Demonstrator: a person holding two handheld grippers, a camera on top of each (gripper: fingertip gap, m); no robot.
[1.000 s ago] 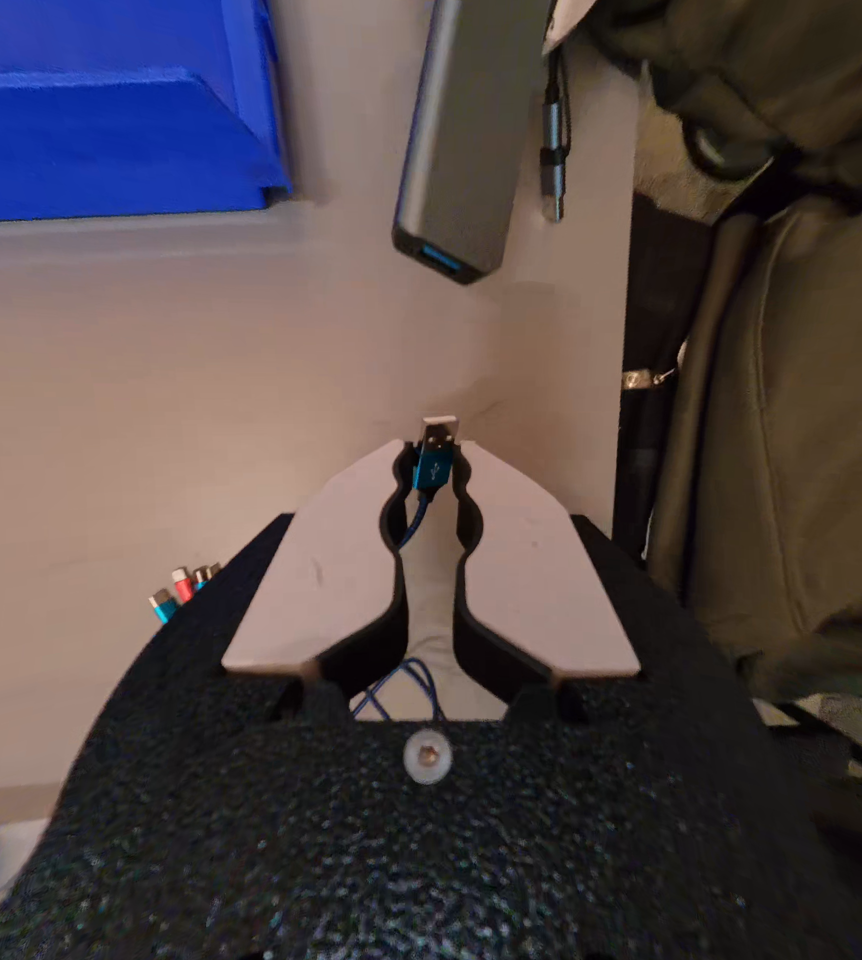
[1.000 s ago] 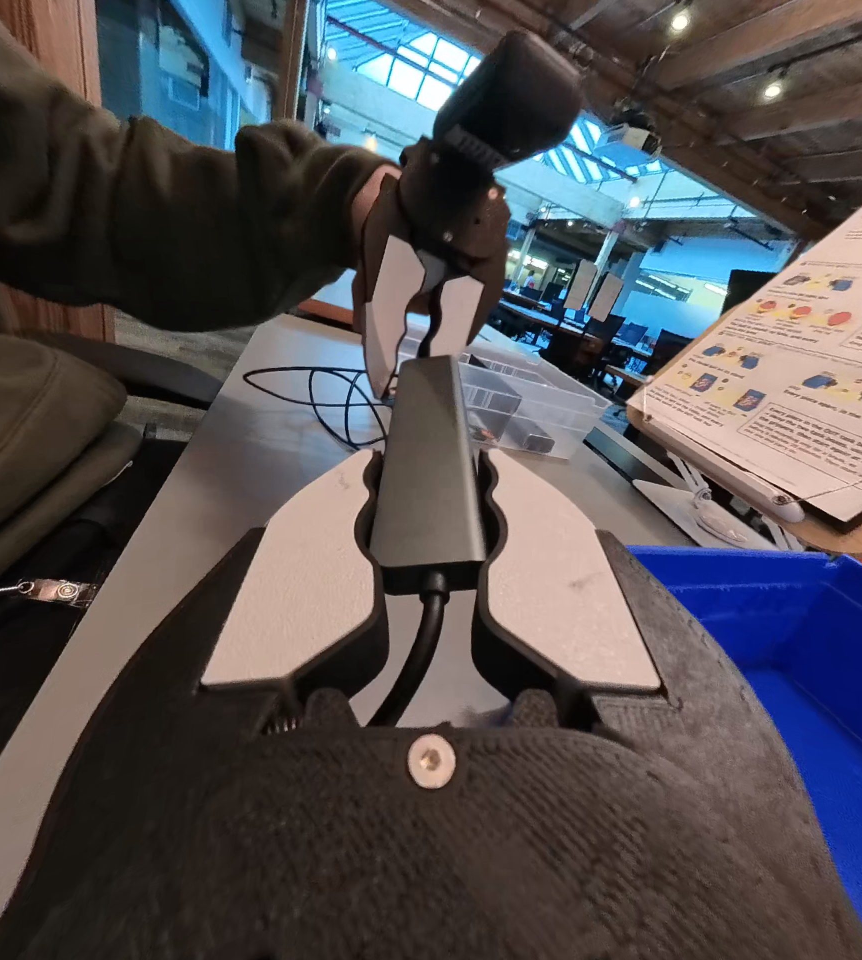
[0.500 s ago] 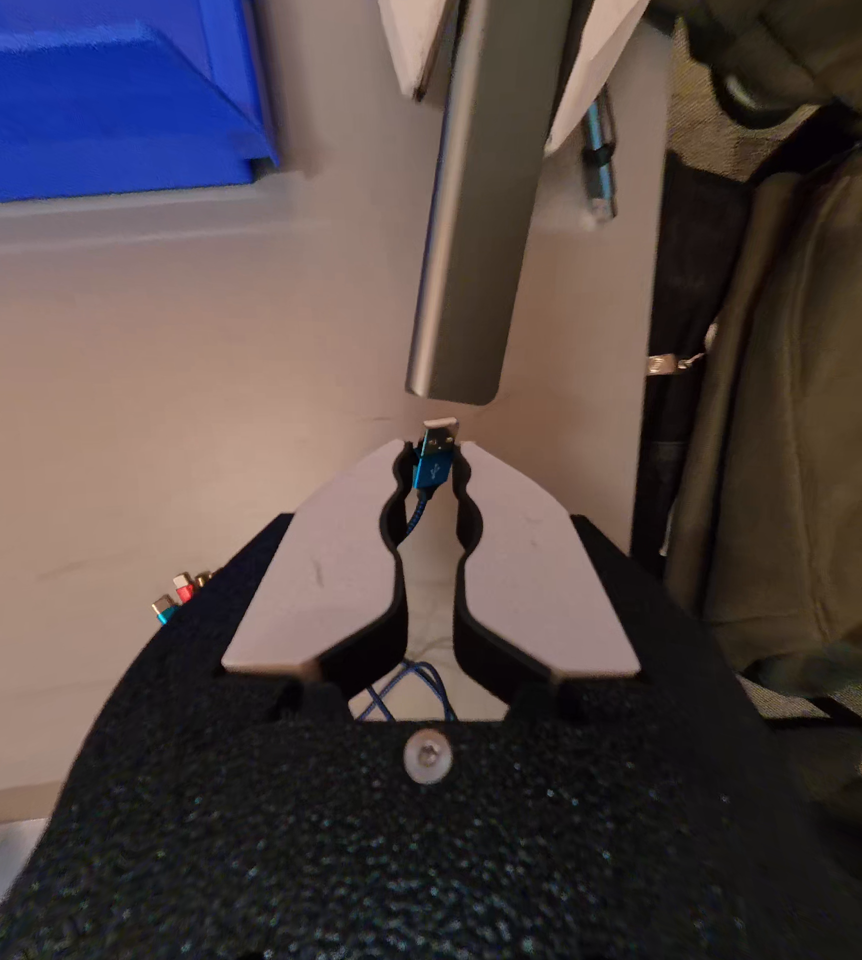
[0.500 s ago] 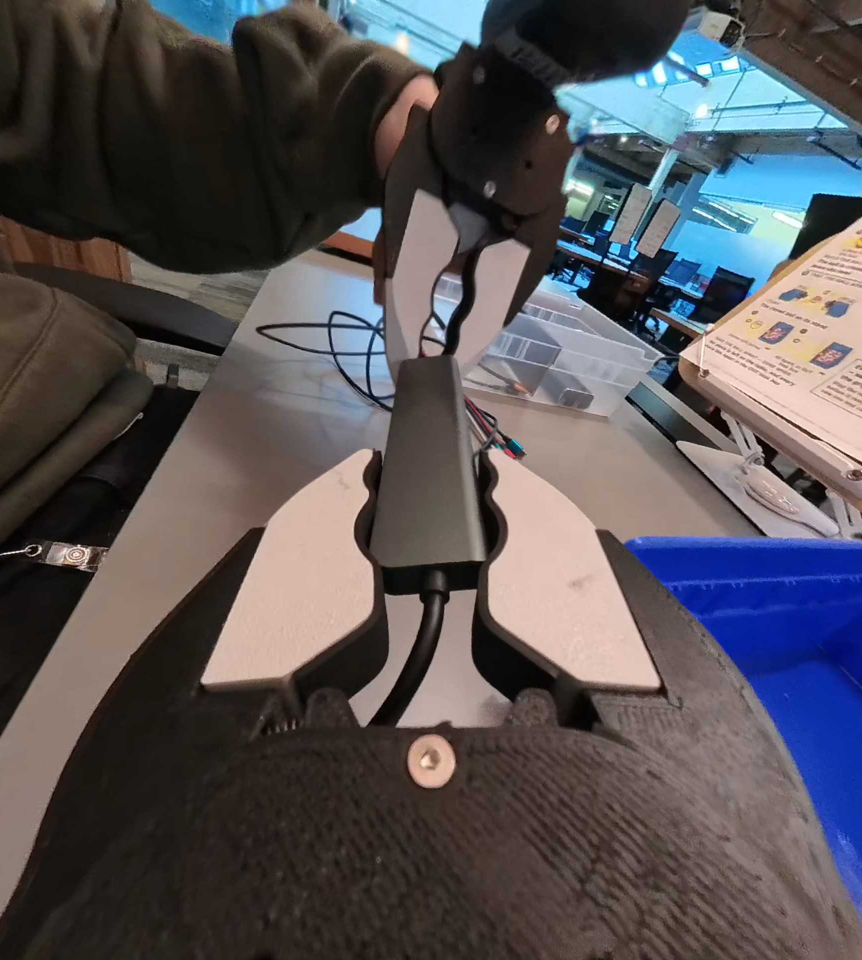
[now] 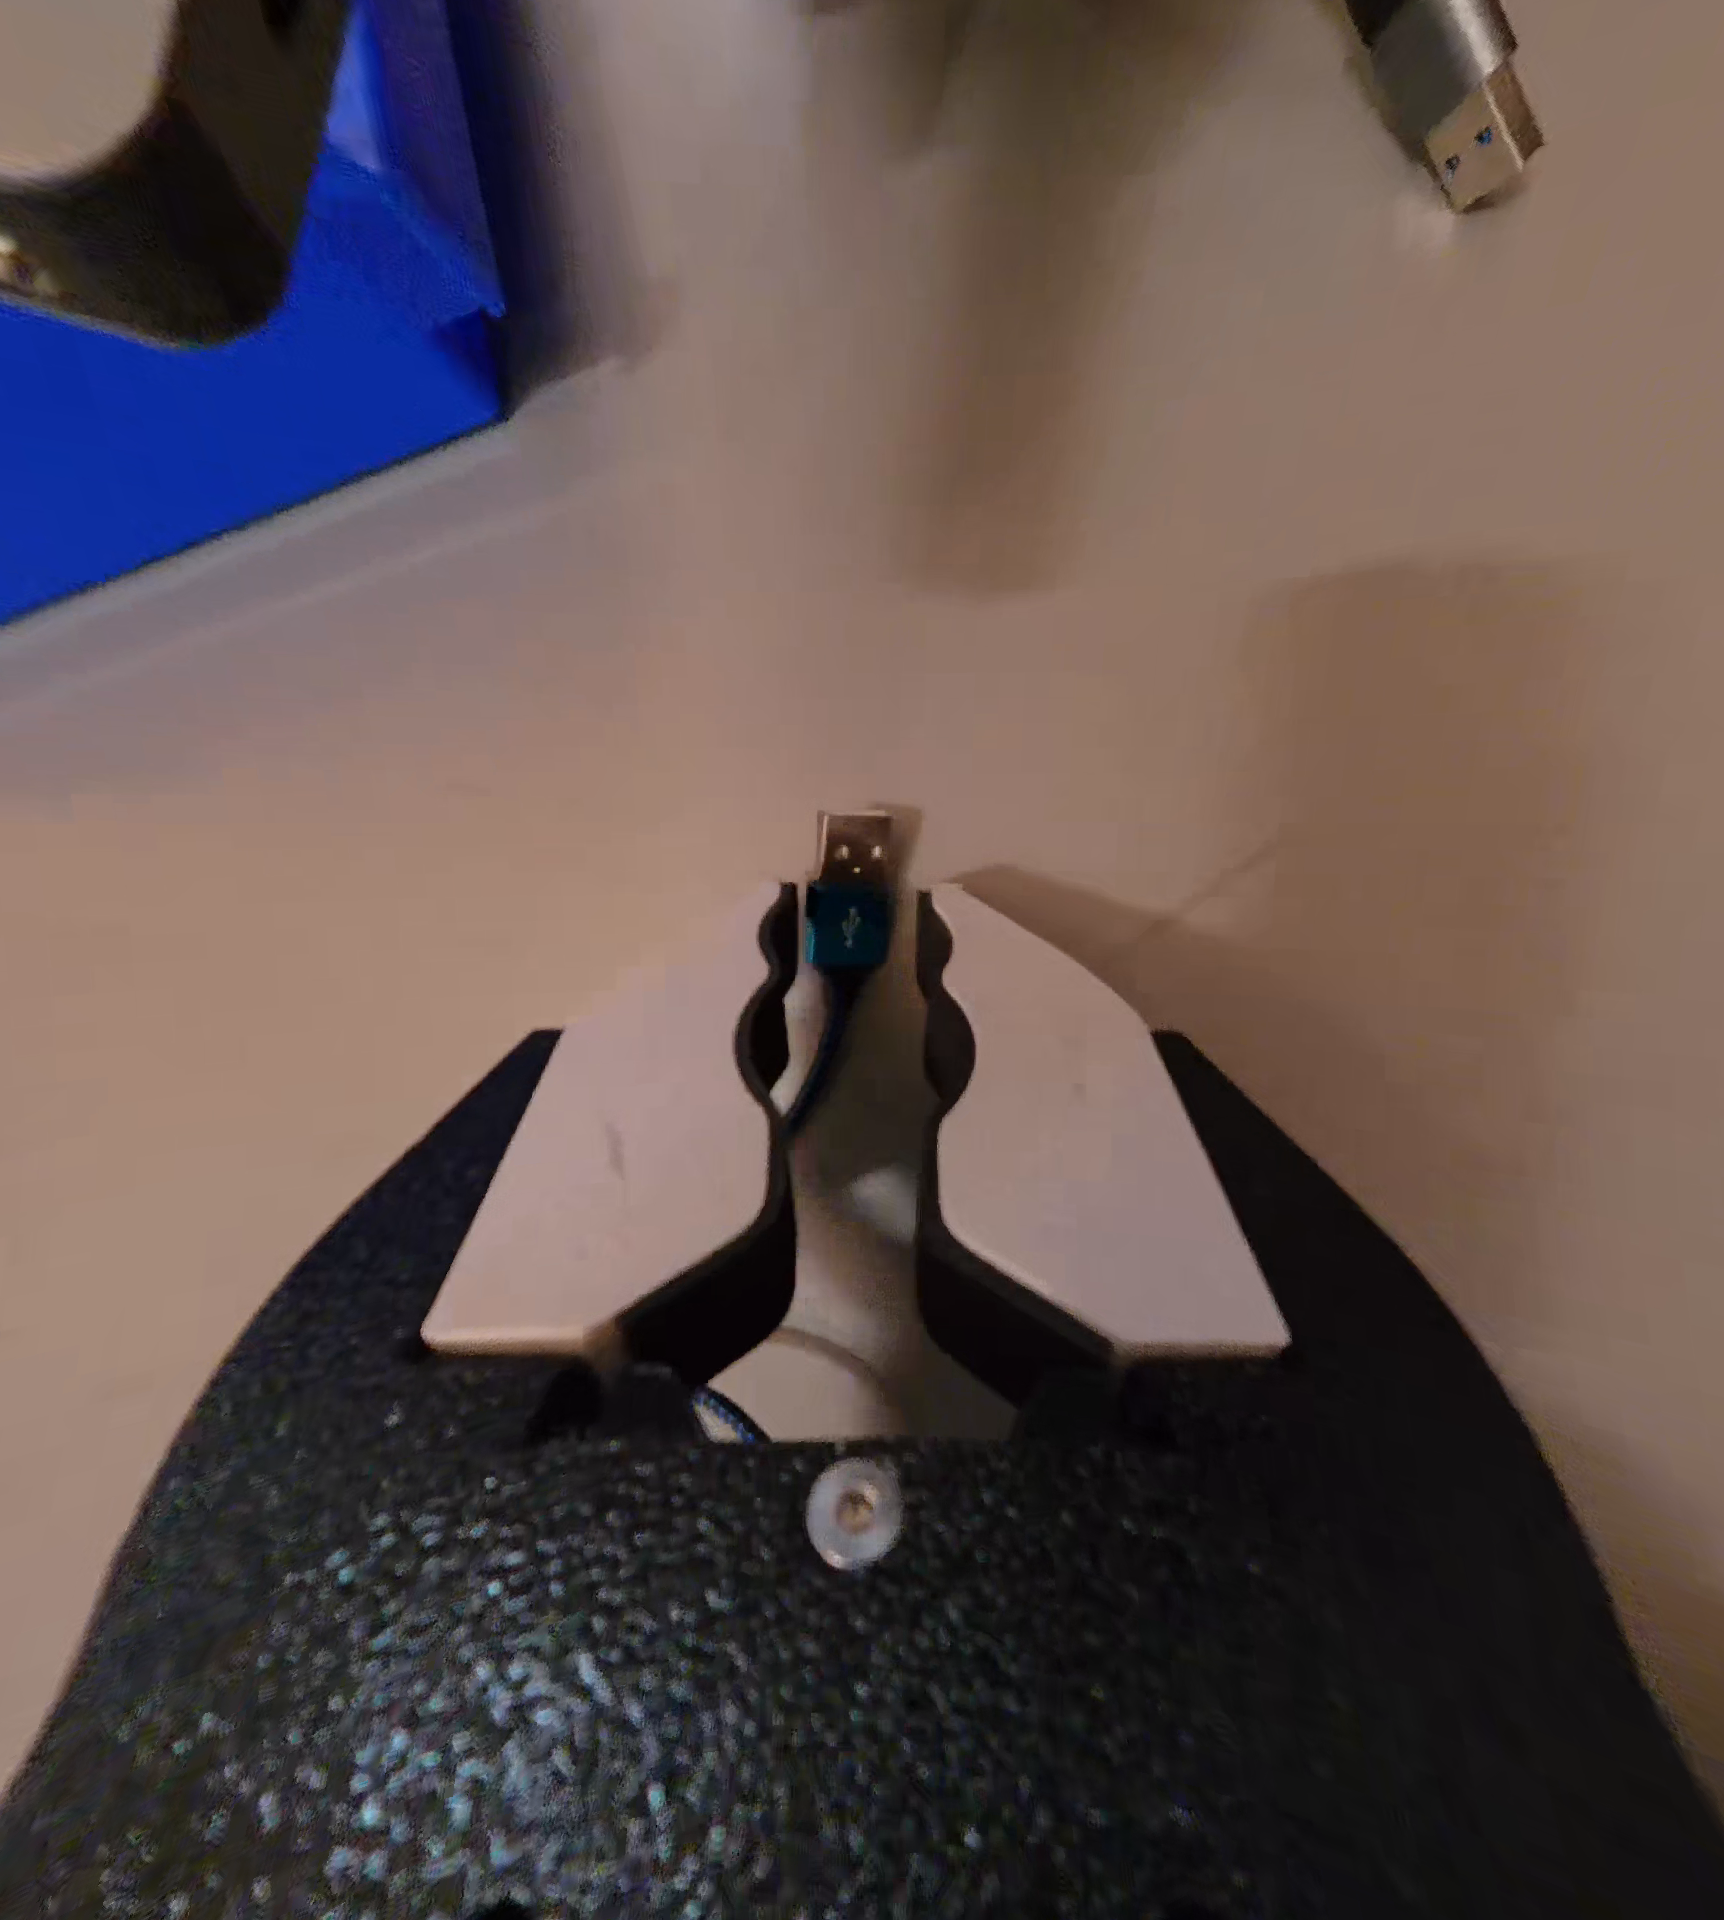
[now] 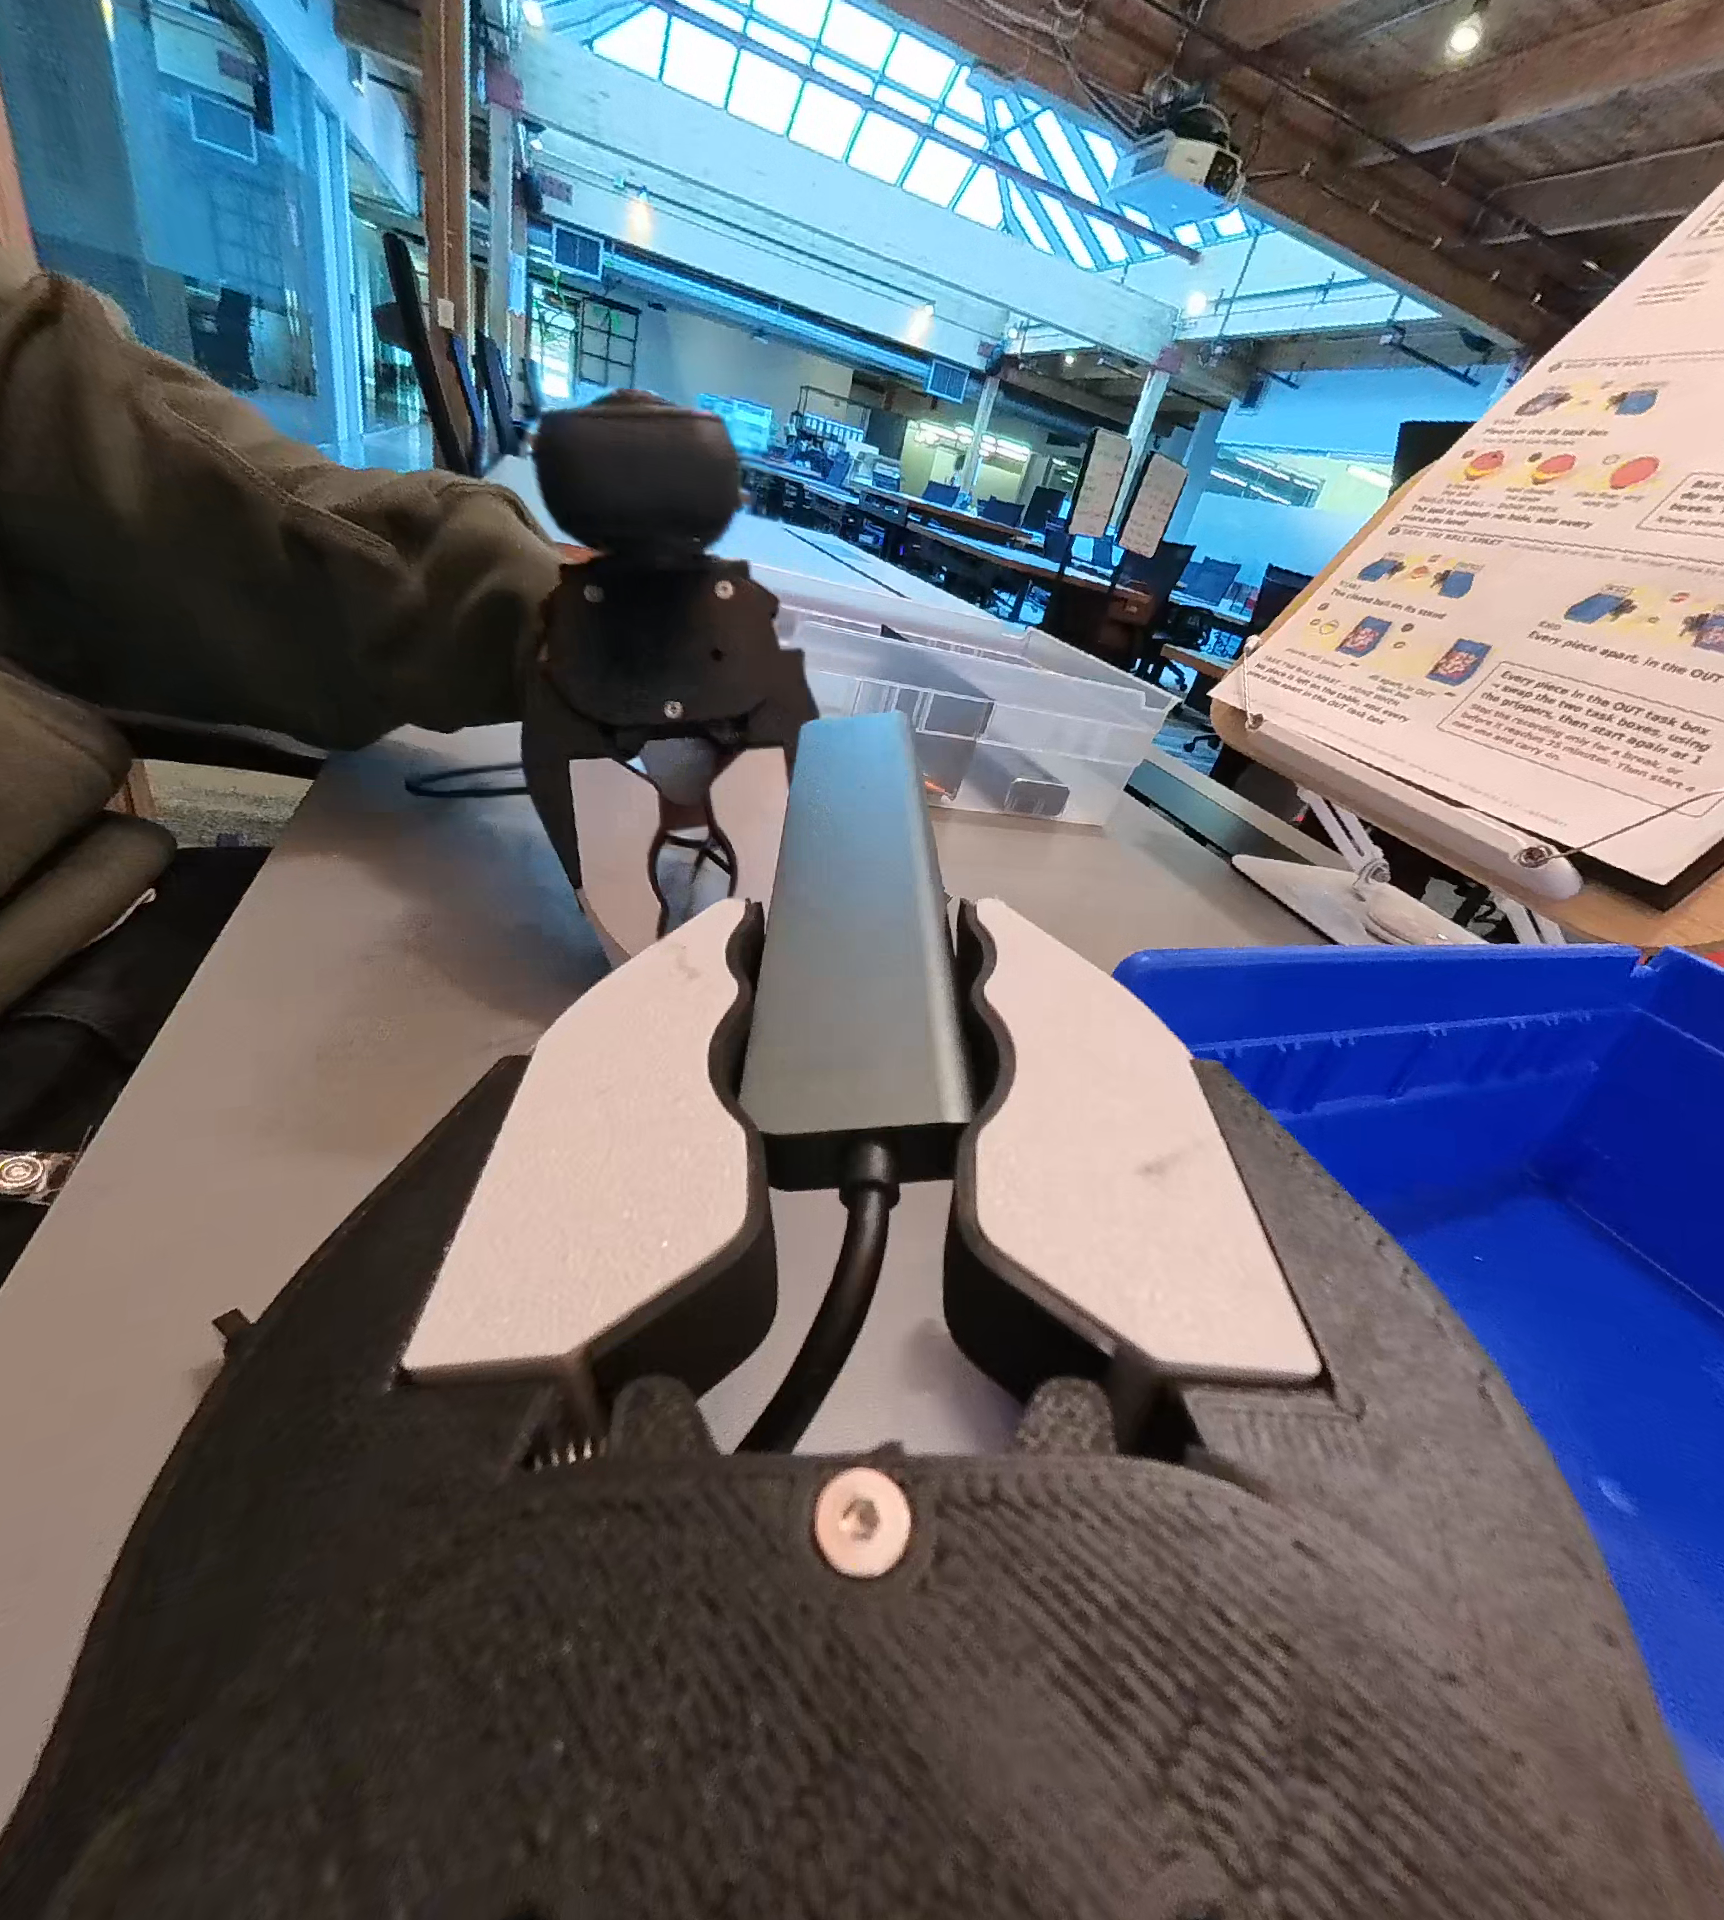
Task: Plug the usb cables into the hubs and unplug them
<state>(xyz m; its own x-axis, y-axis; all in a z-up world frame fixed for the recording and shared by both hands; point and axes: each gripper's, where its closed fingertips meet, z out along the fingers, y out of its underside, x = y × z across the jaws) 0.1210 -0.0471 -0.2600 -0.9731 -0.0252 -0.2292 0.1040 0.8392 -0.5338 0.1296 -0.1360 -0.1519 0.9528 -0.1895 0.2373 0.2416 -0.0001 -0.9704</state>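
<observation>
Left wrist view dim, warm-toned; table (image 5: pixel 318 935) beige under soft light. Heavy motion blur across upper part: blue bin (image 5: pixel 162 416) edge smeared, dark streak at top centre unreadable. USB plug (image 5: pixel 850 914) in centre fairly sharp. Soft shadow on table right of fingers. Right wrist view bright, cool daylight from skylights (image 6: pixel 889 114); ceiling spots glare slightly. Far gripper (image 6: pixel 676 925) slightly blurred. Strong wide-angle bending at edges in both views.

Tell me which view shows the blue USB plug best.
The left wrist view: the blue USB plug sits centred between the left gripper fingertips, metal end pointing forward. In the right wrist view that gripper appears beyond the grey hub, but the plug itself cannot be made out.
</observation>
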